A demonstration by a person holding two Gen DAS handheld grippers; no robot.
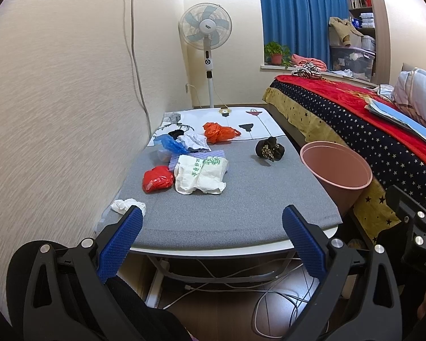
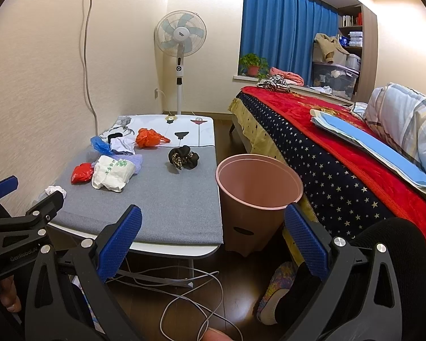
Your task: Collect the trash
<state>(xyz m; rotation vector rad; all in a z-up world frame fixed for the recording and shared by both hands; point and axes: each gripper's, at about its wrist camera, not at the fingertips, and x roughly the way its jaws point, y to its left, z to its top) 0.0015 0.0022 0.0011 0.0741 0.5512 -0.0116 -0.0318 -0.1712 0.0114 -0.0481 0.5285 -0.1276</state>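
Note:
Trash lies on the low table [image 1: 241,213]: a red plastic wad [image 1: 157,182], a white printed wrapper [image 1: 200,174], a blue bag [image 1: 170,144], crumpled white paper [image 1: 194,141], an orange bag [image 1: 219,132], a black patterned scrap [image 1: 269,149] and a white tissue [image 1: 128,206] at the near left edge. A pink bin [image 1: 336,172] [image 2: 258,182] stands on the floor between table and bed. My left gripper [image 1: 211,241] hangs open before the table's near edge, holding nothing. My right gripper [image 2: 213,241] is open and empty too, short of the bin.
A bed [image 2: 340,153] with a red and starry blanket runs along the right. A standing fan [image 1: 206,45] is in the far corner. Cables [image 2: 190,292] trail on the floor under the table. A slippered foot [image 2: 275,292] rests on the floor near the bin.

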